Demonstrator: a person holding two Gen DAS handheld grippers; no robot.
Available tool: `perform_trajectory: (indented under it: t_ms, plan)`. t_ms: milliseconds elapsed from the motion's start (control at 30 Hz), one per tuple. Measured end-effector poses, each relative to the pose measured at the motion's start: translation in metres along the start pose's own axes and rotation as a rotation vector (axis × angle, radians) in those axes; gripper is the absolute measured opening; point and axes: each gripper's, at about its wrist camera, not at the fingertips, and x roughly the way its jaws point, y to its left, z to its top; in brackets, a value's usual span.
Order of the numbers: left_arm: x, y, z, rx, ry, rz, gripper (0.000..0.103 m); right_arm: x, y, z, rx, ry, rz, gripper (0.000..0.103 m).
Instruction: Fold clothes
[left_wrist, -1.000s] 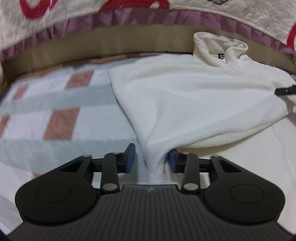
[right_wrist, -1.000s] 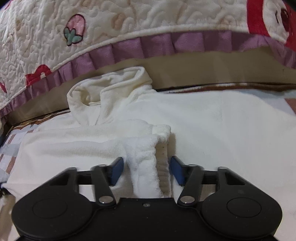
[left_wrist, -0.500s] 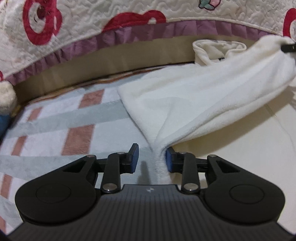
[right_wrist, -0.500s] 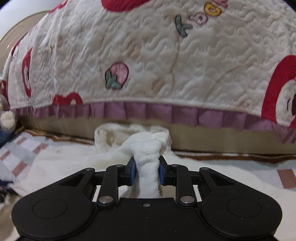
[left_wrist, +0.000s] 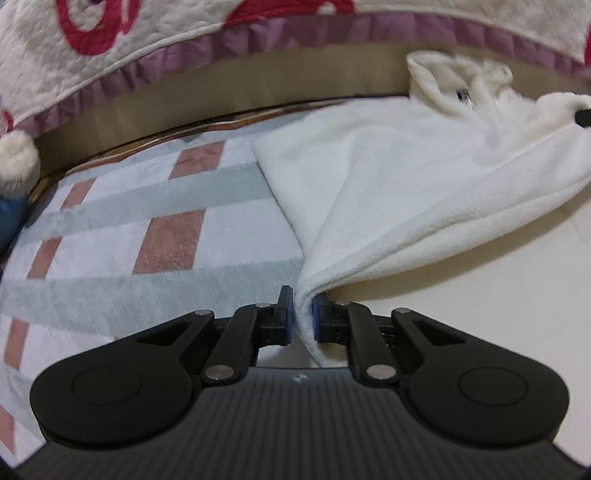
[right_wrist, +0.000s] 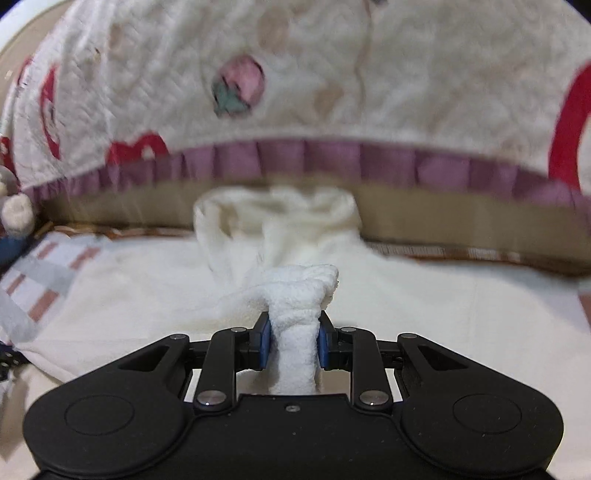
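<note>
My left claw (left_wrist: 300, 314) has just been closing and now pinches a thin corner of the white fleece zip-collar jacket (left_wrist: 424, 192), pads pressed on the fabric. My right claw (right_wrist: 293, 338), partly open, grips a thick bunched roll of that jacket. The garment lies on the bed, collar at the far side. The left view alone shows the plaid blue-grey and rust blanket (left_wrist: 166, 236) broadly at left; the right view shows more of the quilted cream bedspread with purple frill (right_wrist: 295, 110).
</note>
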Motion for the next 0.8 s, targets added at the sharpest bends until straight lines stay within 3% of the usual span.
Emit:
perform_trajectory:
  t_ms: [100, 200, 433, 500, 533, 600, 633, 800]
  plan:
    - [0.0, -0.005, -0.001, 0.036, 0.007, 0.007, 0.012, 0.007, -0.008, -0.012, 0.004, 0.04, -0.01, 0.028]
    - [0.0, 0.001, -0.001, 0.009, 0.015, -0.02, 0.012, 0.01, -0.011, -0.017, 0.0, 0.055, -0.012, 0.028]
    - [-0.007, -0.005, 0.001, 0.122, -0.012, -0.058, 0.012, -0.001, -0.015, -0.018, -0.019, 0.045, -0.033, 0.03]
    - [-0.01, -0.008, 0.0, 0.161, 0.022, -0.113, 0.022, 0.01, -0.02, -0.02, -0.025, 0.099, -0.058, 0.035]
    - [-0.012, -0.011, -0.002, 0.189, 0.04, -0.148, 0.031, 0.012, -0.024, -0.022, -0.01, 0.104, -0.072, 0.047]
    - [-0.028, -0.017, -0.005, 0.242, 0.006, -0.201, 0.036, 0.009, -0.032, -0.021, 0.048, 0.091, -0.081, 0.053]
    - [-0.037, -0.018, -0.006, 0.251, -0.02, -0.225, 0.044, 0.004, -0.036, -0.021, 0.093, 0.081, -0.073, 0.054]
    - [-0.067, -0.01, 0.015, 0.153, -0.156, -0.402, 0.045, -0.029, -0.049, -0.019, 0.283, -0.072, 0.071, 0.055]
